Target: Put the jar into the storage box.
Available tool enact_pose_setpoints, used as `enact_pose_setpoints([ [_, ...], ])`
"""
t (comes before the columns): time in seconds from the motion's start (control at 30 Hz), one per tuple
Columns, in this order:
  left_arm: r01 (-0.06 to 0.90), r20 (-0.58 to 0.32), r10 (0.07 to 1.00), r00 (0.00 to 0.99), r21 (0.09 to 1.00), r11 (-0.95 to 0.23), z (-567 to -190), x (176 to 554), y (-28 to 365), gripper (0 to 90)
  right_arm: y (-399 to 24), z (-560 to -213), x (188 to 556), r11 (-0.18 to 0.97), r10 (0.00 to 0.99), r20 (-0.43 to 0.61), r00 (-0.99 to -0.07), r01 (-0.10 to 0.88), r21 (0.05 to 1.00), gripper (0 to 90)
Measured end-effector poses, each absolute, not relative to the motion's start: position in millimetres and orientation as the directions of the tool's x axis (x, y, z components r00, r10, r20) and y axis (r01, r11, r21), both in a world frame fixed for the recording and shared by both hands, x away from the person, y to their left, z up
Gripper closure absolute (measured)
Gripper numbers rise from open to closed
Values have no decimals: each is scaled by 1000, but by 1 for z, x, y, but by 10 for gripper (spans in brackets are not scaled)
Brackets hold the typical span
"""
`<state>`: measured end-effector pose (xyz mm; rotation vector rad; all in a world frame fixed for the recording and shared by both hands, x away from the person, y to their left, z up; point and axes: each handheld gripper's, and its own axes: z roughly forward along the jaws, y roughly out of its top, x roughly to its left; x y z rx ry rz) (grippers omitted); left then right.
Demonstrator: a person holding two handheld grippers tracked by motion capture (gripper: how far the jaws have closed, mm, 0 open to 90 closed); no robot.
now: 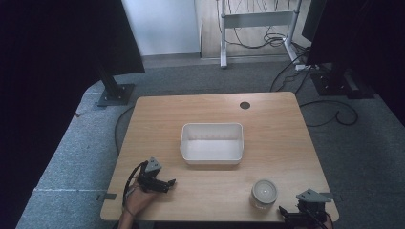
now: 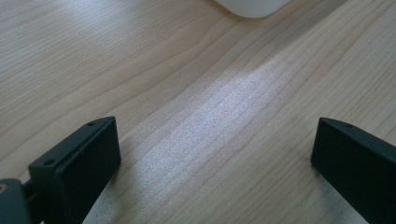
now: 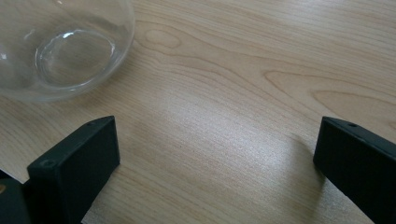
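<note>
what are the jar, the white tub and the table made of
The jar looks like clear glass: in the right gripper view you see the wood grain through its shiny curved wall. The white tub seems to be matte plastic, with thin even walls and rounded corners. The table has a pale wood-grain top, either wood or a printed laminate; the pictures leave that open.

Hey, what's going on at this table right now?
A person at a wooden table holds a hand-held gripper in each hand. Neither grips anything. The left hand-held gripper rests open near the front left edge, pointing toward the middle. The right hand-held gripper sits open at the front right corner, beside a clear glass jar it isn't touching. An empty white tub sits in the table's middle.
</note>
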<state>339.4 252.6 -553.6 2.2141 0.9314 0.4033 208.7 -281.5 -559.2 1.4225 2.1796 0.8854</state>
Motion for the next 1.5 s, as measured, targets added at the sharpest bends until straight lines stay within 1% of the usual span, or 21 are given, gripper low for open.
enact_pose_setpoints([
  [0.77, 506, 14, 721, 693, 702, -500, -554, 338, 253, 6, -284, -560, 206, 280, 913, 20, -406, 664, 693, 0],
  [1.0, 507, 14, 722, 692, 702, -500, -554, 338, 253, 6, -285, -559, 205, 253, 918, 45, -393, 673, 695, 0],
  [1.5, 508, 15, 723, 690, 701, -500, -554, 338, 253, 6, -273, -544, 193, 267, 887, 66, -457, 624, 734, 0],
])
